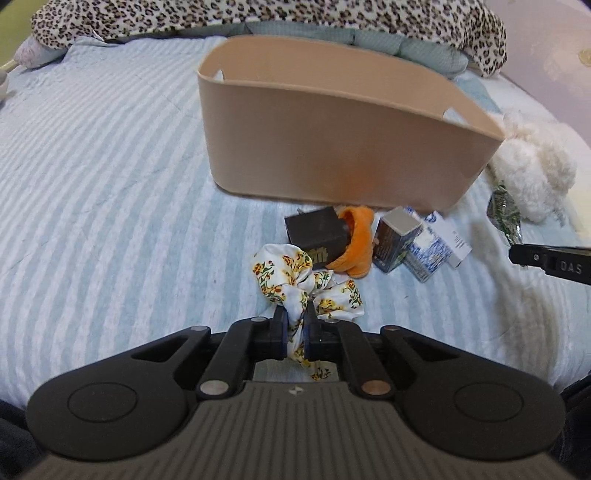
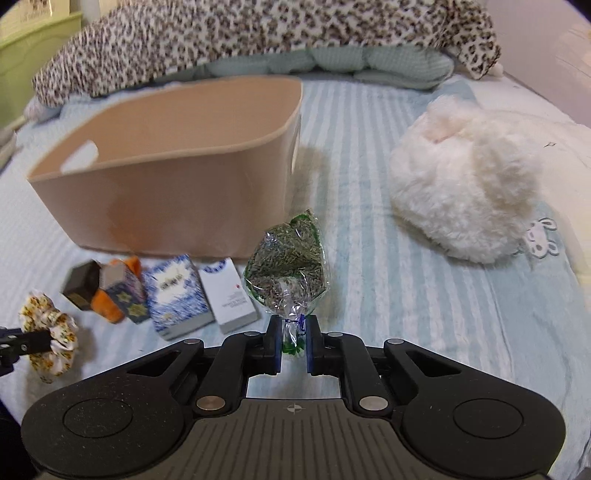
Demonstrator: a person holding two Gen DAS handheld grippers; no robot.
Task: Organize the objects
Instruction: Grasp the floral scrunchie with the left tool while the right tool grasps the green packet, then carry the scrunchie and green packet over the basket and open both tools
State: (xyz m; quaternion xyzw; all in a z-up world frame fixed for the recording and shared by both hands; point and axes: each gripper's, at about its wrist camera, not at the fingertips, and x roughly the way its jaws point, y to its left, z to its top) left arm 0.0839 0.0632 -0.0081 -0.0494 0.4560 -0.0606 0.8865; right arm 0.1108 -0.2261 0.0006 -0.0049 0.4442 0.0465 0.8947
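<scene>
My left gripper (image 1: 295, 321) is shut on a white floral scrunchie (image 1: 295, 280), which also shows in the right wrist view (image 2: 48, 328). My right gripper (image 2: 293, 328) is shut on the twisted neck of a clear bag of green dried herbs (image 2: 286, 262); the bag also shows in the left wrist view (image 1: 504, 214). A tan fabric basket (image 1: 332, 147) stands open on the bed behind both (image 2: 166, 184). In front of it lie a dark box (image 1: 317, 236), an orange plush piece (image 1: 356, 243), a star-patterned box (image 2: 125, 291), a blue-white box (image 2: 177, 295) and a white box (image 2: 229, 295).
The bed has a blue-white striped cover (image 1: 110, 184). A white fluffy plush (image 2: 465, 188) lies right of the basket. A leopard-print blanket (image 2: 258, 33) and green pillows (image 2: 369, 59) lie along the far side. A green cabinet (image 2: 29, 44) stands far left.
</scene>
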